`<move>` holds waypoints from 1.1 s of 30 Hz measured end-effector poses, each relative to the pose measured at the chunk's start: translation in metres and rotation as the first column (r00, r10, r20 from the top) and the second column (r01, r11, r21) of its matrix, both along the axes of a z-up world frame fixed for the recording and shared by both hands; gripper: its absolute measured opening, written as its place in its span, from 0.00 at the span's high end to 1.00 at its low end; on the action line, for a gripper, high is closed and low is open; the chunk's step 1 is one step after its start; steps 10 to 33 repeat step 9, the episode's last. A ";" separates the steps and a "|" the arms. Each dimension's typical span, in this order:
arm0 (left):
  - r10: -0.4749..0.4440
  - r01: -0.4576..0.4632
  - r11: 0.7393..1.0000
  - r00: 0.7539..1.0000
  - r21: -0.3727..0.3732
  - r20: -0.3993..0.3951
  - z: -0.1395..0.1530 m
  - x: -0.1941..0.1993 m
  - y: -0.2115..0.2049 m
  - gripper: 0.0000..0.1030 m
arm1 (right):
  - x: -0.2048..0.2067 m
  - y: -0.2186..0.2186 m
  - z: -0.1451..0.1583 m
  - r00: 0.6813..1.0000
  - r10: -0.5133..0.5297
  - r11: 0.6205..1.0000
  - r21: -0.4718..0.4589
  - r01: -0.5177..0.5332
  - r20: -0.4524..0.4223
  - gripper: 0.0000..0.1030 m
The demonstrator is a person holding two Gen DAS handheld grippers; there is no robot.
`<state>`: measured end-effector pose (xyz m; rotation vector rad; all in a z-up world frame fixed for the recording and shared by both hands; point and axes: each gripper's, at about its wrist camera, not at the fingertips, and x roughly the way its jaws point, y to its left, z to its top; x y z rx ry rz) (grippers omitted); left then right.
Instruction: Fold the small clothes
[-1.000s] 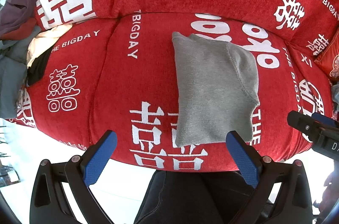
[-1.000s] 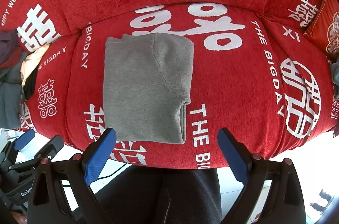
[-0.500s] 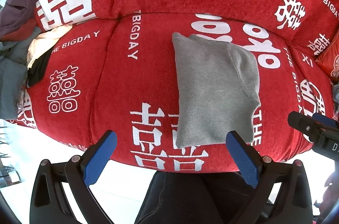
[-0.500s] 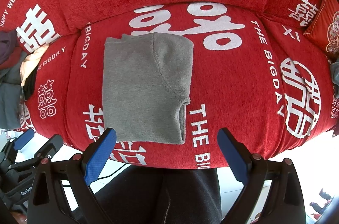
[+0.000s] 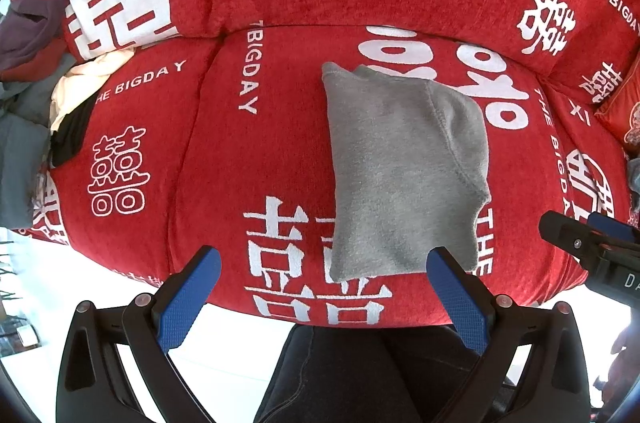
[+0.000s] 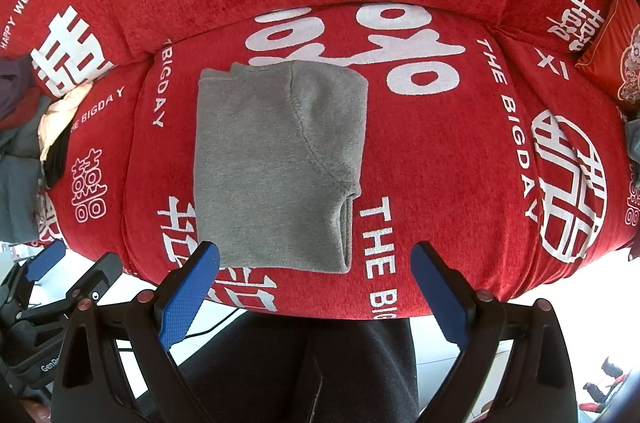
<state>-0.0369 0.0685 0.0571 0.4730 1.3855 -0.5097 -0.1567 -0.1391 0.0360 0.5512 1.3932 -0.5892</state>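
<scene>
Currently the grey fleece garment (image 6: 276, 167), folded into a rectangle with a curved seam across its top layer, lies flat on the red seat cushion with white lettering (image 6: 440, 159), its near edge close to the cushion's front. The left gripper (image 5: 324, 283) and right gripper (image 6: 316, 279) both stand wide apart and hold nothing, pulled back at that front edge. Risk: pinching only 1 layer at the near hem would peel the fold apart; soft fleece slips easily. A heap of other clothes (image 5: 28, 127) lies at the far left.
</scene>
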 end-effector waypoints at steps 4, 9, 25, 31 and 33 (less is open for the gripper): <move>-0.003 0.003 1.000 1.000 -0.001 0.003 0.000 0.000 -0.001 0.00 | 0.000 0.000 -0.001 1.000 0.001 1.000 0.000 -0.001 0.000 0.06; -0.025 0.025 0.999 0.999 -0.020 0.020 0.003 -0.002 -0.003 0.00 | 0.001 0.000 -0.001 1.000 0.002 1.000 0.000 -0.002 -0.001 0.06; -0.025 0.025 0.999 0.999 -0.020 0.020 0.003 -0.002 -0.003 0.00 | 0.001 0.000 -0.001 1.000 0.002 1.000 0.000 -0.002 -0.001 0.06; -0.025 0.025 0.999 0.999 -0.020 0.020 0.003 -0.002 -0.003 0.00 | 0.001 0.000 -0.001 1.000 0.002 1.000 0.000 -0.002 -0.001 0.06; -0.025 0.025 0.999 0.999 -0.020 0.020 0.003 -0.002 -0.003 0.00 | 0.001 0.000 -0.001 1.000 0.002 1.000 0.000 -0.002 -0.001 0.06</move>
